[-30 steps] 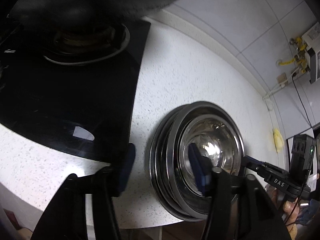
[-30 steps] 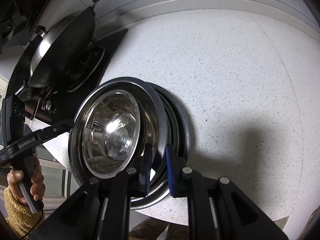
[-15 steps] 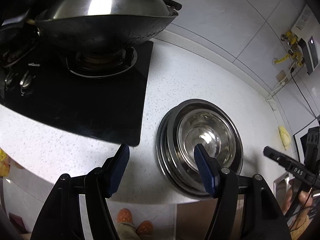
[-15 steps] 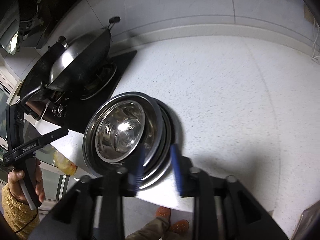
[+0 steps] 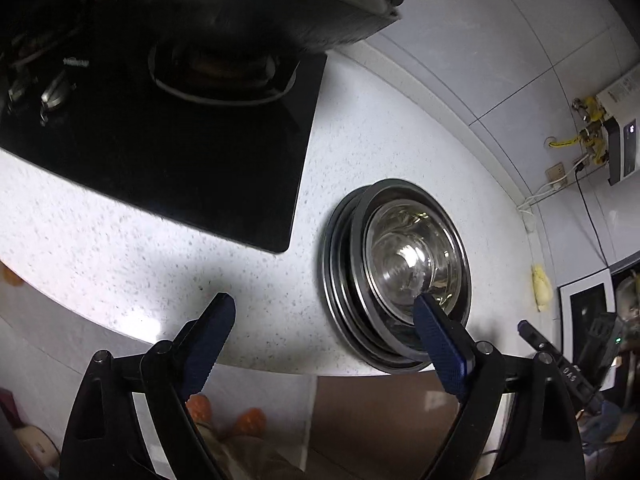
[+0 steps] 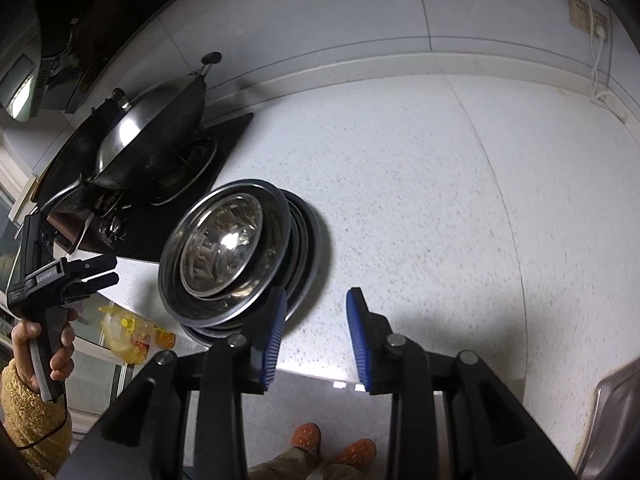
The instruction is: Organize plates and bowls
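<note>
A stack of steel plates (image 5: 340, 264) with a steel bowl (image 5: 412, 256) nested on top sits on the white speckled counter near its front edge. The stack also shows in the right wrist view (image 6: 308, 240), with the bowl (image 6: 224, 240) on top. My left gripper (image 5: 324, 308) is open and empty, just in front of the stack's left side. My right gripper (image 6: 316, 304) is open and empty, just to the right of the stack and apart from it. The left gripper also shows at the left of the right wrist view (image 6: 108, 270).
A black glass hob (image 5: 180, 152) with a lidded wok (image 6: 148, 140) lies left of the stack. The counter (image 6: 440, 200) stretches to the right up to a tiled wall. A wall socket (image 6: 588, 20) and cable are at the far right. The counter's front edge is close below both grippers.
My right gripper has let go of the stack's rim, opened and drawn back. My left gripper has stayed open and pulled back towards the counter edge.
</note>
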Demonstrator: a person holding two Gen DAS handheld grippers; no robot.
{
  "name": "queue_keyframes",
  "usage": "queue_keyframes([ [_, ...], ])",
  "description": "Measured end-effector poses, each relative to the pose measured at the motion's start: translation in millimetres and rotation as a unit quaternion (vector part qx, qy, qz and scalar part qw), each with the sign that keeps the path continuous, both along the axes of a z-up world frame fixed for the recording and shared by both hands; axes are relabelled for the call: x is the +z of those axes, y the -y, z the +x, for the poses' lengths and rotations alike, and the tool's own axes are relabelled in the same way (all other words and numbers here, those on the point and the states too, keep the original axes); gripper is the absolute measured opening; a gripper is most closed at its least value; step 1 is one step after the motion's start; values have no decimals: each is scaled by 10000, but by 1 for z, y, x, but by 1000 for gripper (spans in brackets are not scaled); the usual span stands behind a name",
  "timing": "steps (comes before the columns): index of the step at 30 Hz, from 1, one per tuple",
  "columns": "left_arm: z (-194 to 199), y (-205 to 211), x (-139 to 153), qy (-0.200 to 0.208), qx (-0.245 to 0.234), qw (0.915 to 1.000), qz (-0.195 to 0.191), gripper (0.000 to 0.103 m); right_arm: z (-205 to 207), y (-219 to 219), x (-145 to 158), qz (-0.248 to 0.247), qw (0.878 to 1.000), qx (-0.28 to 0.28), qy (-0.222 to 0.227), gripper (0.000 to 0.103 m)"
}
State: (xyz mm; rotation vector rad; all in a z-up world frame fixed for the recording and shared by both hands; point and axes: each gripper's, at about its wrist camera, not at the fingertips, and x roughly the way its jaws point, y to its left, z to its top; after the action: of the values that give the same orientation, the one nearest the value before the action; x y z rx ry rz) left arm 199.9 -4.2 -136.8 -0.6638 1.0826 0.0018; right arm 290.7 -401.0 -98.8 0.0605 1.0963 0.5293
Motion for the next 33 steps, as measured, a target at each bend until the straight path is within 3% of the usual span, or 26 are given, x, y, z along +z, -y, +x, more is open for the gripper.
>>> queue_keyframes([
  [9,17,-10,-20,-116,-355,9985,-412,87,-11,1,-11,-27,9989,-445,-149,30],
  [22,32,0,-38,-188,-393,9921,-1178,85,2,-13,-36,99,9970,-589,-499,30],
  [33,20,-3,-31,-154,-107,9949,-992,85,6,7,-37,94,9968,-626,-479,30],
])
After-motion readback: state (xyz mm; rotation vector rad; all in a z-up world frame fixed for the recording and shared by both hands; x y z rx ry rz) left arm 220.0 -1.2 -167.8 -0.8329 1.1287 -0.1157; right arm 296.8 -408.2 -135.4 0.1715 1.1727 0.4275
